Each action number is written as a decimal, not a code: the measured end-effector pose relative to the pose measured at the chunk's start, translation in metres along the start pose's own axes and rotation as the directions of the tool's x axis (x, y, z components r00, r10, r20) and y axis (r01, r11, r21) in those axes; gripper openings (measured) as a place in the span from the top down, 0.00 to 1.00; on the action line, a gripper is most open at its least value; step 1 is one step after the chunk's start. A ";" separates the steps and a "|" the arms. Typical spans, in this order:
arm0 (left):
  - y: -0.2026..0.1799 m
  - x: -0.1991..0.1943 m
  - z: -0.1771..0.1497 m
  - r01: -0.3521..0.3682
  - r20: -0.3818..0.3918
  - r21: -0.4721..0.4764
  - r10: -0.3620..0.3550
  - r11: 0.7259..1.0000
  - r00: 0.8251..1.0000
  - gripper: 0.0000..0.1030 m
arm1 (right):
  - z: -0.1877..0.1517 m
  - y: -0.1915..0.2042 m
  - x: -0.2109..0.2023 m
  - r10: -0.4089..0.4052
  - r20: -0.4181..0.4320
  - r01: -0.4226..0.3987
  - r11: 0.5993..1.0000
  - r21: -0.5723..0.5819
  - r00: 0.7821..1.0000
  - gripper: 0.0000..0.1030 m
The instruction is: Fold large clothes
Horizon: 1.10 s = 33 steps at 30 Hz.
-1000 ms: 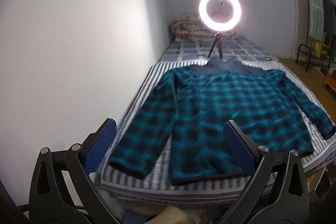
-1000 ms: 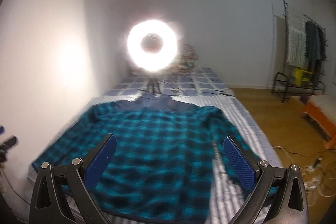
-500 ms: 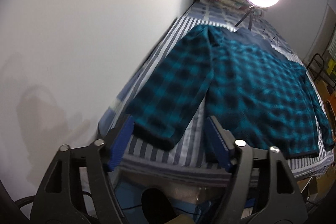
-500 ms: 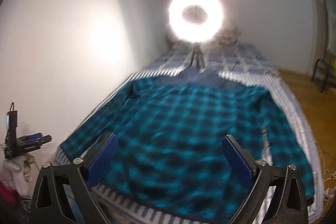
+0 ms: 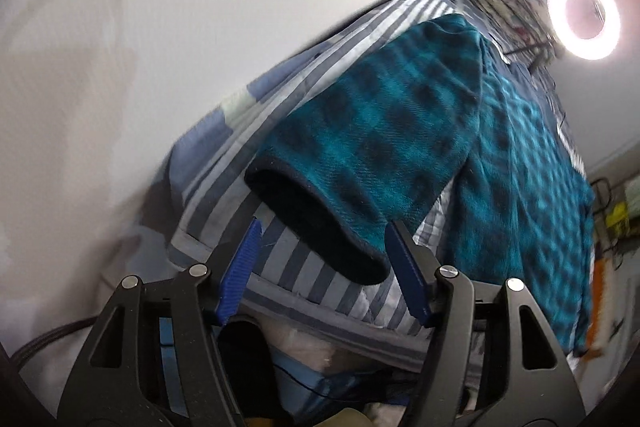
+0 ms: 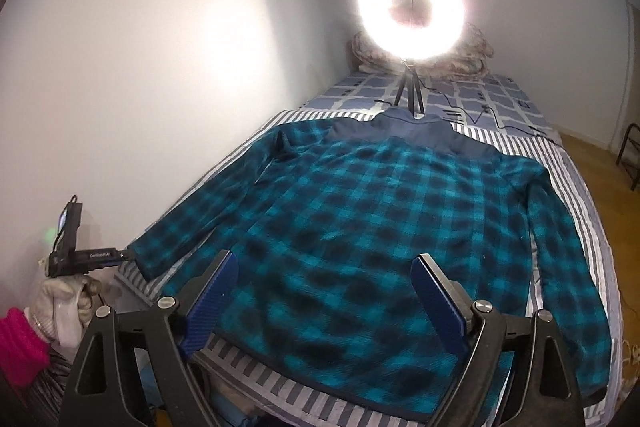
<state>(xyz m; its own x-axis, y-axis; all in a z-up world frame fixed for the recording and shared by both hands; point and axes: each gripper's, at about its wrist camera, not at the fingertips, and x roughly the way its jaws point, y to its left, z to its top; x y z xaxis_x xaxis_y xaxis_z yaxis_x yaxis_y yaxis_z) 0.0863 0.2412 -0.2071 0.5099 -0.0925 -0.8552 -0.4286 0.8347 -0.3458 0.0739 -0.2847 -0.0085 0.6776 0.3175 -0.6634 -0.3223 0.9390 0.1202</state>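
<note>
- Teal and black checked shirt (image 6: 384, 227) spread flat, front down or up not clear, on the striped sheet (image 6: 576, 163) of a bed against a white wall (image 6: 140, 67).
- Navy collar end toward the ring light (image 6: 412, 11); hem toward the near bed edge.
- Both sleeves laid out to the sides; the sleeve (image 5: 372, 131) on the wall side runs down to a dark cuff (image 5: 320, 223) near the bed corner.
- Left gripper (image 5: 326, 267) wide open, holding nothing, blue pads either side of that cuff in the left wrist view; contact with cloth not certain.
- Left view tilted and blurred; details soft.
- Right gripper (image 6: 326, 301) wide open, empty, over the hem area of the shirt; touching or just above cannot be told.
- Right wrist view: gloved hand (image 6: 60, 303) with pink cuff at lower left, left gripper's tip just beside the sleeve cuff.
- Ring light on a small tripod (image 6: 408, 93) standing on the bed beyond the collar.
- Bundled bedding (image 6: 468, 63) at the far end, behind the light.
</note>
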 end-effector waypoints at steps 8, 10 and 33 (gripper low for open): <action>-0.003 0.023 0.008 -0.034 -0.020 -0.046 0.033 0.998 0.999 0.36 | -0.002 0.011 -0.011 -0.014 0.032 0.015 0.998 -0.055 0.999 0.12; 0.000 0.029 0.010 -0.046 -0.027 -0.074 0.044 0.996 0.999 0.36 | -0.003 0.013 -0.013 -0.016 0.037 0.019 0.997 -0.070 0.999 0.12; -0.149 -0.067 -0.003 -0.036 0.246 0.394 -0.067 0.918 0.967 0.94 | 0.077 -0.011 0.087 0.129 -0.103 -0.124 0.991 0.055 0.986 0.33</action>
<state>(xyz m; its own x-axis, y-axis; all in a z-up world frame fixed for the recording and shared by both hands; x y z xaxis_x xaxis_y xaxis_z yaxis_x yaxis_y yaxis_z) 0.1145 0.1212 -0.0995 0.7054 -0.0122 -0.7087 -0.1182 0.9838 -0.1346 0.1873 -0.2573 -0.0105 0.5584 0.4207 -0.7150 -0.3671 0.8982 0.2418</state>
